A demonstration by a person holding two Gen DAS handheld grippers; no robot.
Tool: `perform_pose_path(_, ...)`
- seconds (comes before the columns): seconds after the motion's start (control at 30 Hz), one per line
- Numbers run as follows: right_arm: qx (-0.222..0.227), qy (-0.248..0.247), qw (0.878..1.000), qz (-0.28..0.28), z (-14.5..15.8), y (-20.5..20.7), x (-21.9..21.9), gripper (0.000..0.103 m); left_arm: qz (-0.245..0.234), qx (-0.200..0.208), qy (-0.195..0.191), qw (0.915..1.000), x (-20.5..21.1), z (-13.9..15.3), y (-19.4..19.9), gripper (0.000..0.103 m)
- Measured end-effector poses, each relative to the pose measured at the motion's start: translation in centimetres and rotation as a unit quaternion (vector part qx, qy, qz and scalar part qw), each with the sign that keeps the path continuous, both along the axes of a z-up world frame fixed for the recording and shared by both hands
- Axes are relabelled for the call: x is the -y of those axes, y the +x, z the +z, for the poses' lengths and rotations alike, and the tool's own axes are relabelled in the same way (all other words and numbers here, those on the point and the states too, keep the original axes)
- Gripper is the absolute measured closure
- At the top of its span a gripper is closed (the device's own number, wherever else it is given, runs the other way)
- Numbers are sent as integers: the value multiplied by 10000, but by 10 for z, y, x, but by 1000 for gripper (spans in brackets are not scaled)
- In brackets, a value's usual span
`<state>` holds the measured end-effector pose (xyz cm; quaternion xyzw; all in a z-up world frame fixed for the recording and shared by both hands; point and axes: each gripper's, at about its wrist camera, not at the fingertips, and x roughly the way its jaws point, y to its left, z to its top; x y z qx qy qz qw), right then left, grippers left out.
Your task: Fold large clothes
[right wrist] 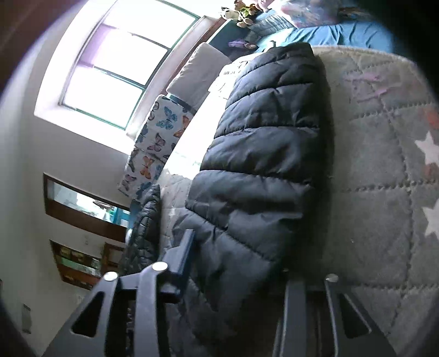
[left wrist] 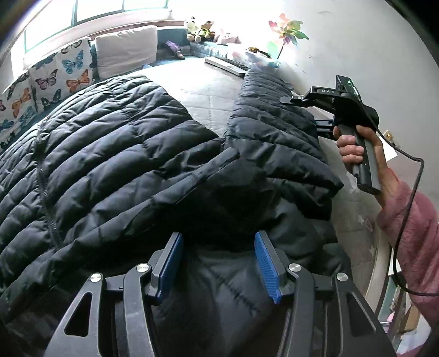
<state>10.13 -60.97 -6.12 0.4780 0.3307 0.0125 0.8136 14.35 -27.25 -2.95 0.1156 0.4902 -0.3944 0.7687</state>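
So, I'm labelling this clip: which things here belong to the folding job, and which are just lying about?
Job:
black puffer jacket
its sleeve
left claw
right claw

Lying about:
butterfly cushion
plain cushion
soft toys
pinwheel

A: Where does the jacket lie?
B: Spread on the bed, body to the left, one sleeve running off to the right, bare bed between them.
A: And the grippers?
B: The left gripper is at the near edge, jacket between its jaws. The right gripper is at the sleeve's right side, with a hand on its handle.
A: Behind the jacket?
B: Pillows at the far left under the window; toys along the far edge
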Motion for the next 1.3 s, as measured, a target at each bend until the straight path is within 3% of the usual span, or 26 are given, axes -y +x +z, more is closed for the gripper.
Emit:
perform_pose_path(0.07,50,30,10000,-34,4,-3,1,79,38,-80,-47,9999,2,-2,4,47)
perform_pose_path(0.17,246,-232,9994,-13,28,-9,-4,85,103,-219,-178,9995,2,-6,9,47)
perform_pose_path(0.3,618,-658,9959,80,76,-13,-23,87,103,-166,-184,9996,3,-5,11,47)
perform_pose_path(0.47,1084,-1304,9850,309,145,-22,-67,87,148,-185,-397,9989,-18,19,0,46)
perform_pose_path(0.57,1314,-1707,9751,524,174,-28,-102,87,317,278,-496,9979,-49,48,-14,44)
perform_pose_path(0.67,1578,-2275,9560,973,198,-40,-153,87,670,825,-454,9933,-94,72,-27,44)
perform_pose_path(0.77,1743,-3015,9229,1643,211,-50,-222,87,1136,1183,-348,9859,-142,85,-35,43)
perform_pose_path(0.83,1788,-3537,8907,2226,207,-58,-278,84,1449,1276,-336,9806,-175,86,-38,42)
perform_pose_path(0.9,1678,-4230,8495,2669,191,-64,-326,84,1827,1189,-406,9751,-213,83,-40,42)
perform_pose_path(0.93,1547,-4674,8176,2984,173,-67,-358,84,1986,1127,-470,9724,-231,80,-42,42)
perform_pose_path(0.97,1412,-4921,7952,3249,157,-68,-379,84,2121,1084,-512,9699,-245,76,-44,42)
perform_pose_path(1.03,898,-5065,7633,3909,104,-65,-418,83,2366,1012,-498,9650,-270,66,-48,42)
perform_pose_path(1.17,542,-5526,7230,4112,47,-69,-445,67,2689,895,-338,9584,-313,41,-57,42)
perform_pose_path(1.2,575,-5596,7204,4056,44,-70,-445,67,2723,821,-383,9579,-321,35,-59,42)
perform_pose_path(1.3,555,-5441,7334,4036,60,-74,-442,63,2782,693,-630,9560,-337,23,-61,42)
